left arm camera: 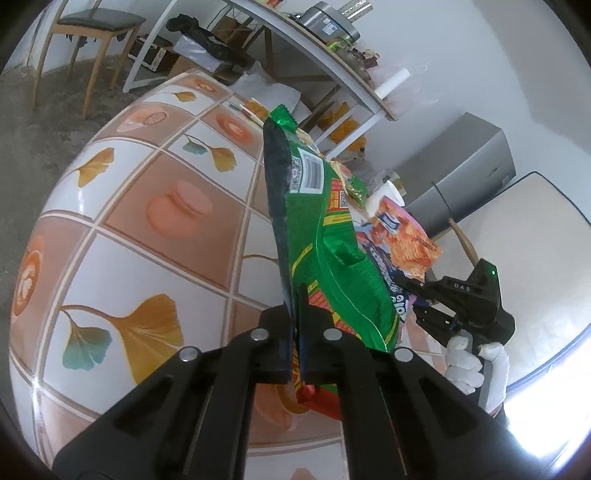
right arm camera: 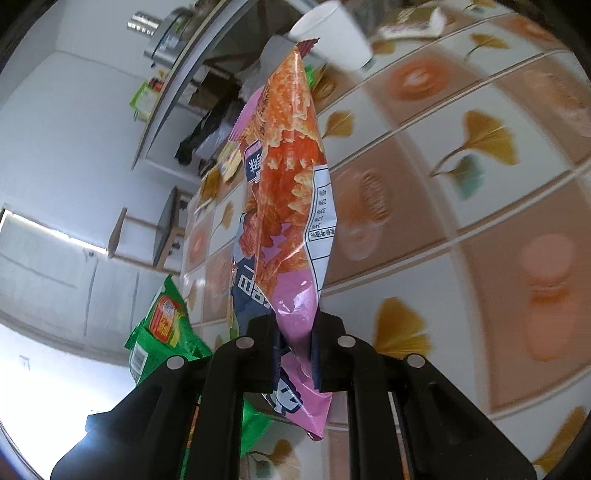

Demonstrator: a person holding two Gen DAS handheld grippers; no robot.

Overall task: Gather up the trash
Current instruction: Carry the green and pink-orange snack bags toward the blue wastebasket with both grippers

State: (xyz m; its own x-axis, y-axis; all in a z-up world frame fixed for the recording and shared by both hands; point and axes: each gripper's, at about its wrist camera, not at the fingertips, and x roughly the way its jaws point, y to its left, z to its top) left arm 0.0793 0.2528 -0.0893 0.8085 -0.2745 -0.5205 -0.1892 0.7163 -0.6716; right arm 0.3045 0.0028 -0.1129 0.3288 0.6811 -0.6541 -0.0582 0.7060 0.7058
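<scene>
With each hand-held gripper clamped on a wrapper, left (left arm camera: pixel 295 332) on the green bag (left arm camera: pixel 325 229), right (right arm camera: pixel 297 343) on the pink-orange bag (right arm camera: pixel 291 177), carrying both from the tabletop (left arm camera: pixel 147 221) to a bin probably follows.

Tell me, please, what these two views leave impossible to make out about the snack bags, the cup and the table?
- Green bag: bottom end hidden behind the left tool, left wrist view.
- Pink and orange bag: lower part covered by the right tool, right wrist view.
- Paper cup: blurred, contents not visible.
- Table: far side smeared by motion blur; no trash bin visible.
</scene>
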